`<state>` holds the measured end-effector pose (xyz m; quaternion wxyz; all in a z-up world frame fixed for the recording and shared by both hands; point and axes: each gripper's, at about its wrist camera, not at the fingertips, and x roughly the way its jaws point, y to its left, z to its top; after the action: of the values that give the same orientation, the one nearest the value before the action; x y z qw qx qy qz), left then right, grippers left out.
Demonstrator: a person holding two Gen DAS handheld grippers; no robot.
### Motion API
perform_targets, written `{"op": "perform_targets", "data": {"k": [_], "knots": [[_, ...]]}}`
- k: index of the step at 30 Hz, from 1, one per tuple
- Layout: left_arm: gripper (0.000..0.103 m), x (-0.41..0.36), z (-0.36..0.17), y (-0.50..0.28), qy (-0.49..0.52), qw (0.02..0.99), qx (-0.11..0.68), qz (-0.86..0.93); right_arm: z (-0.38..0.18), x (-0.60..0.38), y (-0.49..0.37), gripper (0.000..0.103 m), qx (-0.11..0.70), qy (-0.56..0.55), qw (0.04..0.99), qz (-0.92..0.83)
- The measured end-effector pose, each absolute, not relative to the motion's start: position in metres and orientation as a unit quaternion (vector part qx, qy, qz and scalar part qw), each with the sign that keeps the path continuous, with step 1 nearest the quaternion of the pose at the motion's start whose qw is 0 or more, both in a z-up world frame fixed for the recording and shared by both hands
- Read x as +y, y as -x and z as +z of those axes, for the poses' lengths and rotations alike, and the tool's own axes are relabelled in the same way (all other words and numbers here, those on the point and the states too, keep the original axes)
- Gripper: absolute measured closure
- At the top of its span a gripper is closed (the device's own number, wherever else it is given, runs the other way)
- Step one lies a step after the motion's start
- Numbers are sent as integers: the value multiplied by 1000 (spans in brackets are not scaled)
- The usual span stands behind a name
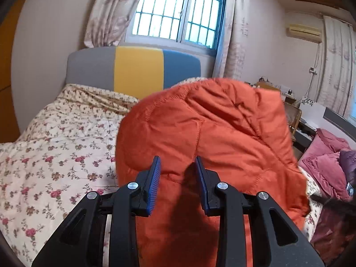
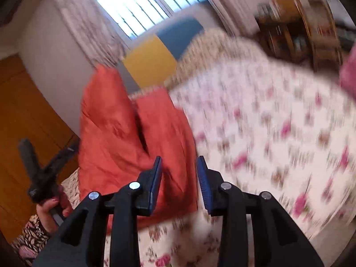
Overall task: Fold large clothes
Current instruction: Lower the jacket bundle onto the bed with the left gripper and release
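Observation:
A padded orange jacket (image 1: pixel 213 133) is lifted off the bed (image 1: pixel 49 151) and fills the middle of the left wrist view. My left gripper (image 1: pixel 178 171) is shut on a thick fold of it; the fabric fills the gap between the blue pads and hangs below the fingers. In the blurred right wrist view the jacket (image 2: pixel 115 133) stands raised at the left. My right gripper (image 2: pixel 179 171) has its jaws apart, and the jacket's lower edge lies between them without the pads pressing on it. A hand (image 2: pixel 50 204) holds the left gripper's handle at the far left.
A floral bedspread (image 2: pixel 267 133) covers the bed, and a grey, yellow and blue headboard (image 1: pixel 138 71) stands under a barred window (image 1: pixel 178 11). Pink and purple clothes (image 1: pixel 327 155) are piled at the right. Wooden wardrobe doors (image 2: pixel 26 115) stand to the left, with shelves (image 2: pixel 296 29) far right.

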<state>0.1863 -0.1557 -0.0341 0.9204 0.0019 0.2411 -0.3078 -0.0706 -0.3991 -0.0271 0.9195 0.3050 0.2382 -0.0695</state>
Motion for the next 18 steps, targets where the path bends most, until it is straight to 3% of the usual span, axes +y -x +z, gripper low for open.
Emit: {"op": "perform_targets", "data": {"k": [10, 18], "knots": [[72, -206, -39, -196, -14, 911, 252, -325, 49, -363, -24, 72, 208, -180, 961, -27], [72, -228, -32, -219, -5, 898, 311, -311, 32, -372, -133, 76, 269, -129, 953, -53]]}}
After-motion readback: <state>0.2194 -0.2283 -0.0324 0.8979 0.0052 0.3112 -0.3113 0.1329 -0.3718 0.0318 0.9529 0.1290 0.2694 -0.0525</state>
